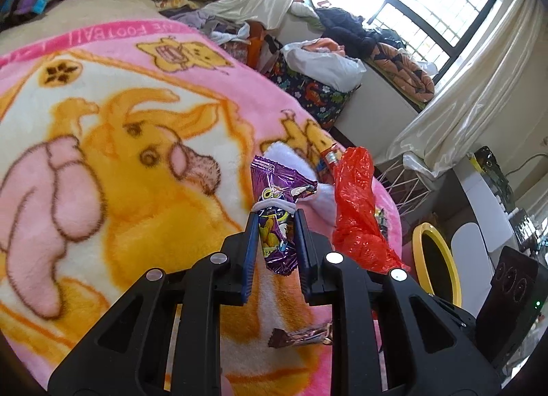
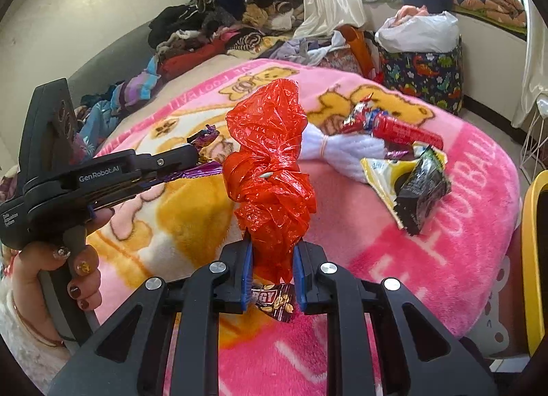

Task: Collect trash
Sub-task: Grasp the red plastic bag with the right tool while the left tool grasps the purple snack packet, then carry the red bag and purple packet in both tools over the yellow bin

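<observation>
My left gripper [image 1: 276, 216] is shut on a purple snack wrapper [image 1: 274, 211] and holds it above the pink cartoon blanket [image 1: 120, 142]. It shows from the side in the right wrist view [image 2: 197, 161]. My right gripper [image 2: 273, 245] is shut on a crumpled red plastic bag [image 2: 270, 170], which also shows in the left wrist view [image 1: 356, 211]. A brown wrapper [image 2: 277, 302] lies on the blanket under the right gripper and shows in the left wrist view [image 1: 301, 336]. More trash lies further off: a red tube wrapper [image 2: 394, 127], a yellow wrapper [image 2: 380, 170] and a black wrapper [image 2: 423, 183].
A white fluffy cloth bundle [image 2: 339, 149] lies by the wrappers. A yellow-rimmed bin [image 1: 436, 262] stands beside the bed, at the right edge of the right wrist view [image 2: 532, 259]. Piled clothes [image 2: 222, 23] line the far side. A dinosaur-print basket [image 2: 423, 77] stands near the window.
</observation>
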